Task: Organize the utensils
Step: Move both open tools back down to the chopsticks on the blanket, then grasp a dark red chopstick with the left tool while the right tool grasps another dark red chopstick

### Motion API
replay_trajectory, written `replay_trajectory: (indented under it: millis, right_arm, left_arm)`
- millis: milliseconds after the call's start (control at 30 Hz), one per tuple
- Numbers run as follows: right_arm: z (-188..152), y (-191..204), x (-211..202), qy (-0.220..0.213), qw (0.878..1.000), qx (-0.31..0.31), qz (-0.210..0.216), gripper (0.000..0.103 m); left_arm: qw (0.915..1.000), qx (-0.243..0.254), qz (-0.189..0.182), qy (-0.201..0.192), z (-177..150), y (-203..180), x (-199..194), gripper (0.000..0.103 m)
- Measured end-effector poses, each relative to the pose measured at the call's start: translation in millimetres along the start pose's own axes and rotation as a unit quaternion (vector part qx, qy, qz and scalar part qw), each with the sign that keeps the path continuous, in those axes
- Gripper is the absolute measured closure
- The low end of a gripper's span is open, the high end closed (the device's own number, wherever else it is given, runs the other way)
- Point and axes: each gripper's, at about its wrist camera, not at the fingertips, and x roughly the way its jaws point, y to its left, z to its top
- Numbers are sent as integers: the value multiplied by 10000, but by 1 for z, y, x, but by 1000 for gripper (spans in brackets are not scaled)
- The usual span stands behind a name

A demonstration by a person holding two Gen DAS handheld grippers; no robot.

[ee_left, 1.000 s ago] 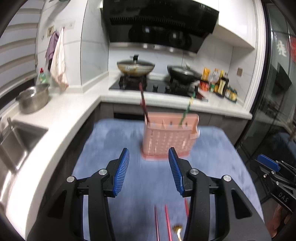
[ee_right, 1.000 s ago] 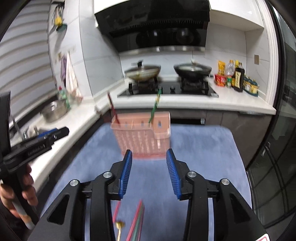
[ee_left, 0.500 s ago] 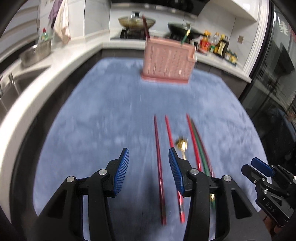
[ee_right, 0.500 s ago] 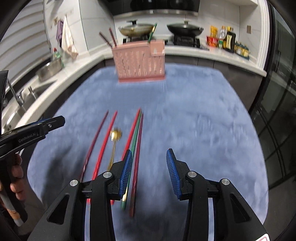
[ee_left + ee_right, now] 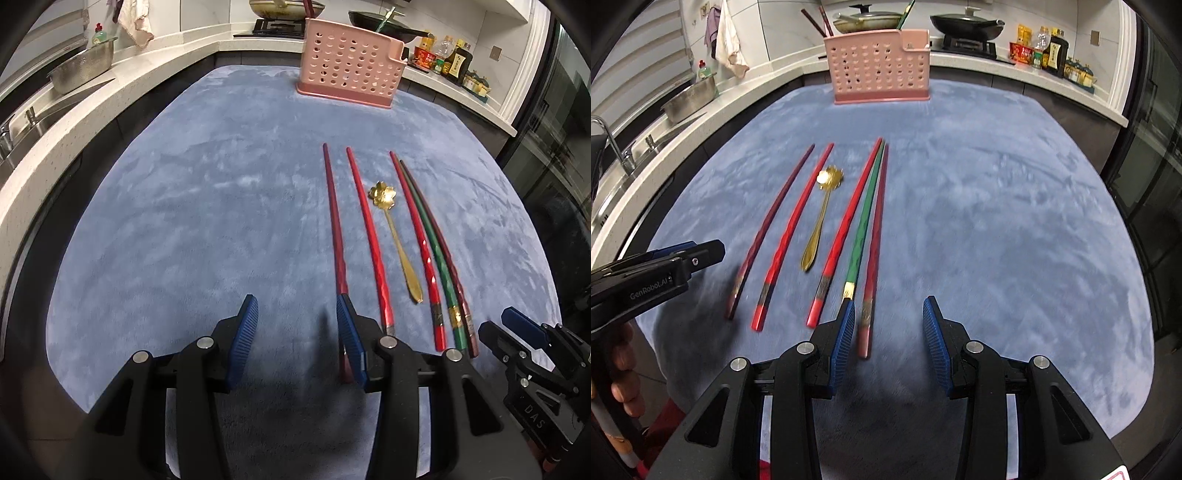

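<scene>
Utensils, five chopsticks [image 5: 849,221] and a gold spoon [image 5: 393,236], lie near the front edge of the counter [image 5: 184,184], so I judge I am in the reaching step: my left gripper [image 5: 295,332] and right gripper [image 5: 888,332] are both spread and empty, and next each must lower over one chopstick end, then carry it to the pink holder [image 5: 879,70] at the far edge.

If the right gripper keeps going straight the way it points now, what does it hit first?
Probably the bare blue mat. The right gripper is open and angled down, and the dark red chopstick lies just inside its left finger, so that might be grazed. Depth is hard to judge.
</scene>
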Motion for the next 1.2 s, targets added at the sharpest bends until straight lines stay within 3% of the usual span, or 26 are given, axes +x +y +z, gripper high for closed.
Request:
replay_trajectory:
  millis: [533,1200]
  right_arm:
    - [-11,-4,10,232,9995,181,74,69]
    - [-7,-1,19,173,9998,93,-7,81]
  left_arm:
    - [9998,37,-97,186,-14,-4,5,59]
    - [9993,149,-192,279,-19,-12,12,59]
